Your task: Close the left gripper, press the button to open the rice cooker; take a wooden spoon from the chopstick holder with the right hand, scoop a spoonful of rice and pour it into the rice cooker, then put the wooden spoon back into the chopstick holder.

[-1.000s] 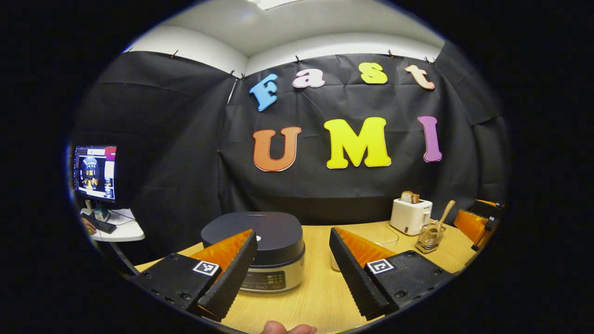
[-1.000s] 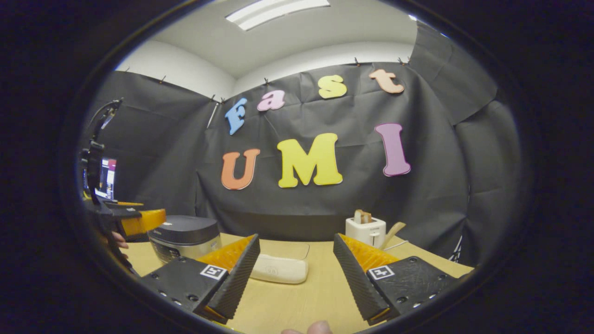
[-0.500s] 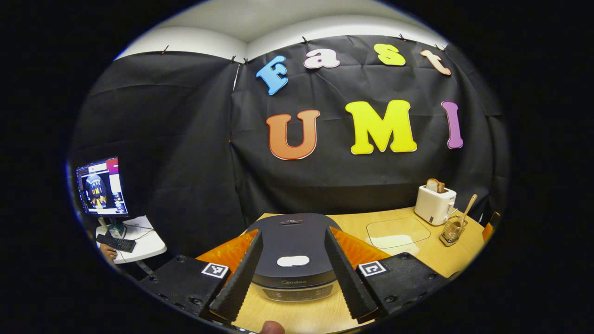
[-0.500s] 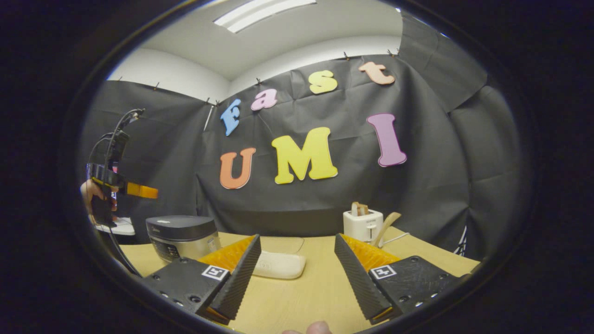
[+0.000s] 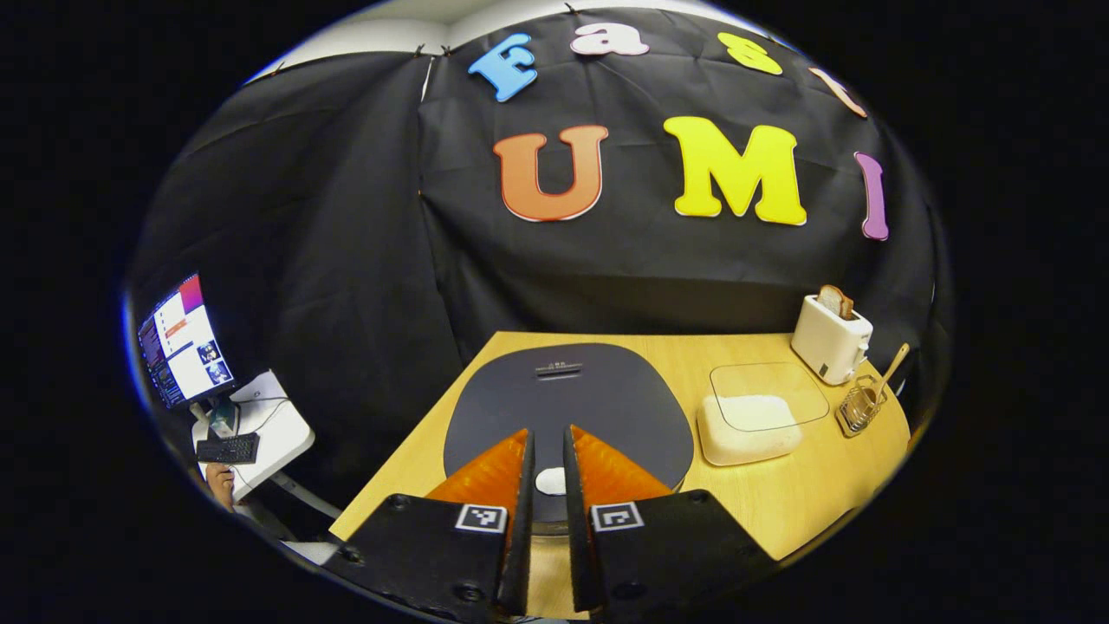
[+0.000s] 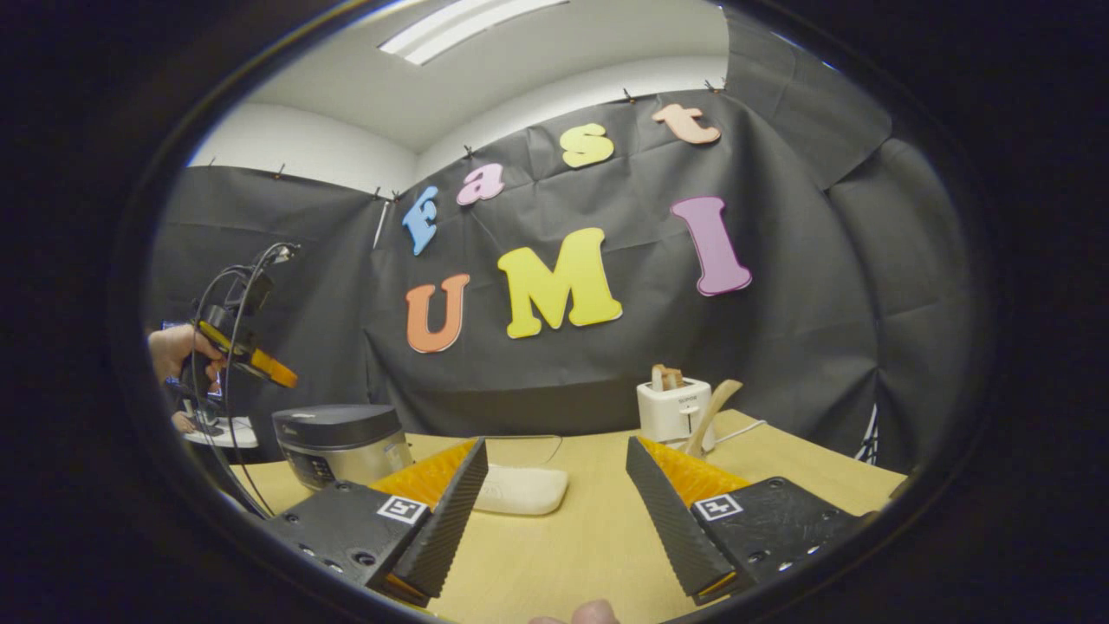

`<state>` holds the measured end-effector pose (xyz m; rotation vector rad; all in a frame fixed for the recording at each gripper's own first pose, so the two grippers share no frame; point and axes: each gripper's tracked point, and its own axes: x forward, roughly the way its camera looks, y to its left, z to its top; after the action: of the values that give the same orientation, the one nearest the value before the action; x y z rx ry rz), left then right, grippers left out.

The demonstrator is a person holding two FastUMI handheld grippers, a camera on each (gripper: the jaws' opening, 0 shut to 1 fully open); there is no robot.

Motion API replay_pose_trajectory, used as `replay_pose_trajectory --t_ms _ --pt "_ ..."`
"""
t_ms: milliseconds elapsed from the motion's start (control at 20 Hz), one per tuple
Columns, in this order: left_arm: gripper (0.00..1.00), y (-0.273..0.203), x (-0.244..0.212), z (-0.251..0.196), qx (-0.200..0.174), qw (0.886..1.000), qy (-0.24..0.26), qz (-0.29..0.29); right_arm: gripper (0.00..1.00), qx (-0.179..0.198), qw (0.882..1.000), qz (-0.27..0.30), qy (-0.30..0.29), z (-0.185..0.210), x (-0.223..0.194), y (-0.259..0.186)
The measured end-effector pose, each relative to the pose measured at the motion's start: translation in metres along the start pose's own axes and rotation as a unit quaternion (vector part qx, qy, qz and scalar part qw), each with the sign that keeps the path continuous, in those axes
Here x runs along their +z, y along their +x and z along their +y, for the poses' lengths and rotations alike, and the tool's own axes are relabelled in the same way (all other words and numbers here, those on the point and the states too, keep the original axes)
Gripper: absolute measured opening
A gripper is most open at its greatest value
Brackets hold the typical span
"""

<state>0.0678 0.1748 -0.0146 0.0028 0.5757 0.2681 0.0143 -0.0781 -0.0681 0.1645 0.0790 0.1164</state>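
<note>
Dark rice cooker [image 5: 567,407] lid still down; left gripper [image 5: 548,481], now nearly pressed together, hovering over white button [image 5: 550,479]; right gripper [image 6: 554,511] idling spread.

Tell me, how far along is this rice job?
Barely begun. The left hand-held gripper is nearly closed, poised above the white button; the rice cooker lid remains down. The right hand-held gripper is open and holds nothing. The wooden spoon sits in the chopstick holder, so scooping, pouring and returning remain.
</note>
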Motion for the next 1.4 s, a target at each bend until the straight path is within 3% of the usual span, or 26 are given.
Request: replay_pose_trajectory --t_ms 100,150,200,250,900,1050,1100,1400 --pt "0.11 0.005 -0.011 -0.002 -0.006 0.999 -0.004 0.035 0.92 0.0 1.0 0.0 0.004 -0.002 -0.001 -0.001" --pt "0.08 0.008 -0.017 -0.005 -0.012 0.999 -0.011 0.052 0.96 0.0 1.0 0.0 0.004 -0.003 0.0 -0.001" --pt "0.03 0.011 -0.023 -0.007 -0.016 0.997 -0.017 0.068 0.92 -0.001 1.0 -0.001 0.004 -0.005 0.001 -0.001" --pt "0.03 0.013 -0.028 -0.01 -0.018 0.996 -0.021 0.083 0.96 -0.002 1.0 -0.003 0.003 -0.006 0.001 -0.001" --pt "0.03 0.02 -0.041 -0.01 0.01 0.994 -0.038 0.105 0.96 -0.012 0.999 0.019 0.046 -0.029 -0.013 0.011" --pt "0.04 0.026 -0.04 -0.01 0.02 0.995 -0.022 0.094 0.96 -0.01 0.998 0.024 0.059 -0.031 -0.014 0.012" --pt "0.03 0.024 -0.037 -0.011 0.022 0.996 -0.016 0.087 0.92 -0.011 0.998 0.022 0.058 -0.032 -0.012 0.011" --pt "0.03 0.02 -0.025 -0.01 0.031 0.997 -0.021 0.07 0.95 -0.018 0.998 0.003 0.056 -0.035 0.0 0.002"
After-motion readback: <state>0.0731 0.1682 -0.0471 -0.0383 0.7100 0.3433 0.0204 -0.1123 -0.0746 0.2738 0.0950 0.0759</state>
